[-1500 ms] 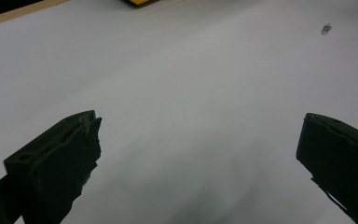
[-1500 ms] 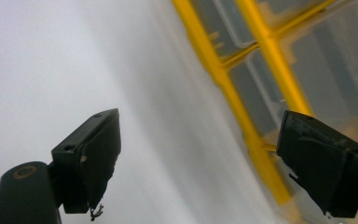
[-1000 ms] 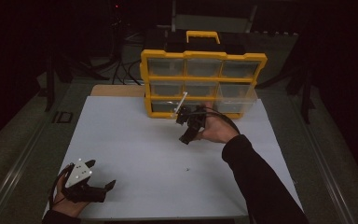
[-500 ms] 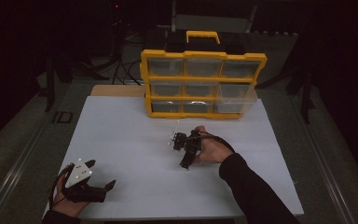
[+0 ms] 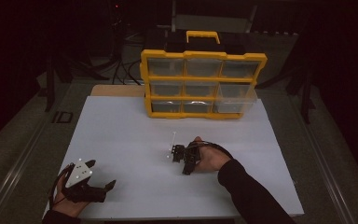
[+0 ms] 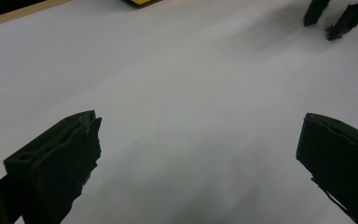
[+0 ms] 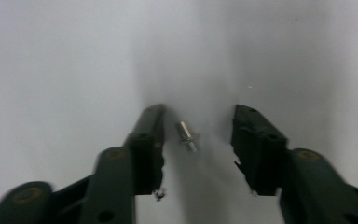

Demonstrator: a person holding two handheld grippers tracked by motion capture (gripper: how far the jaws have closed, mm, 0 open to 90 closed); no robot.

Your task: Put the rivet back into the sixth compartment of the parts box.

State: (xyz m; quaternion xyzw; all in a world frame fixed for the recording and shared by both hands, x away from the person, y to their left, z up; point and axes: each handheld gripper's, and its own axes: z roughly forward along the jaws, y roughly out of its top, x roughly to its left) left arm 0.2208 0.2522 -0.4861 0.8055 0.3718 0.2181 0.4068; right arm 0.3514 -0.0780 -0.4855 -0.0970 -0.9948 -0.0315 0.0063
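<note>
Two grippers are being held over the white worktop: the left gripper is being kept spread wide near its front edge. One small metal pin is being shown lying between the parted jaws of the right gripper. One yellow organiser is being seen at the back from above.

Bench: matt white sheet, smooth. Organiser: glossy yellow plastic frame, clear plastic drawers. Between my right tool's matt black plastic jaws lies a shiny metal pin. Left tool same black.
</note>
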